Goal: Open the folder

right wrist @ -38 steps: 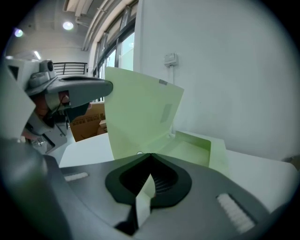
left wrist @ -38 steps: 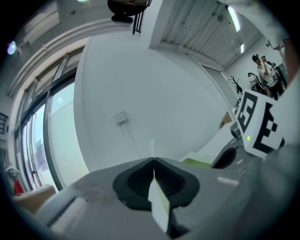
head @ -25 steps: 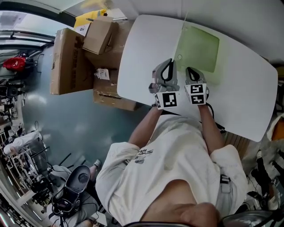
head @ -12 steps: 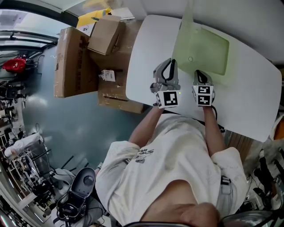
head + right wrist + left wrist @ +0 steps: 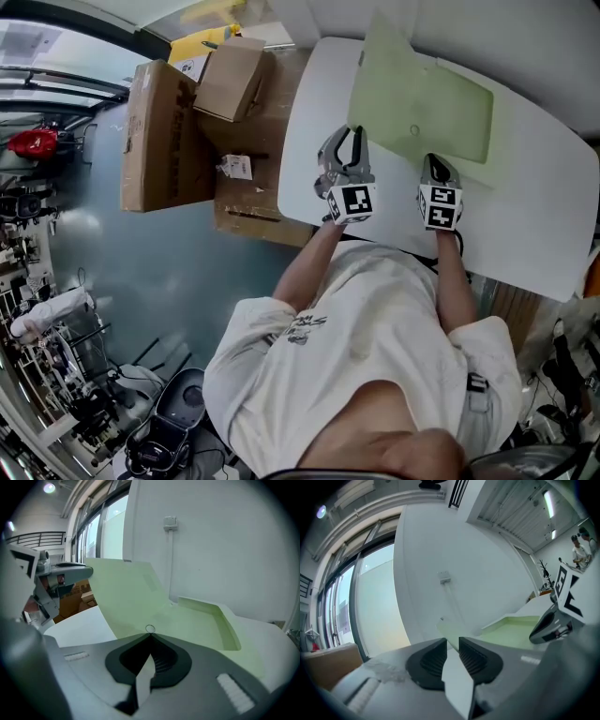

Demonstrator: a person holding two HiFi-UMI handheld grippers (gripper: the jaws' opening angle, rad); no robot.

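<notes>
Cover of the pale green plastic folder point(image 5: 427, 108) lifts higher. Your left gripper point(image 5: 341, 150) is opening its jaws, with nothing between them; your right gripper point(image 5: 438, 167) is pinched closed. The folder is nearly open.

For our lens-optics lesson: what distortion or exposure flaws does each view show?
Head view: fisheye bows the table edges. Left gripper view: window glares, washed out; corners go black. Right gripper view: black corners too, folder looks sharp.
</notes>
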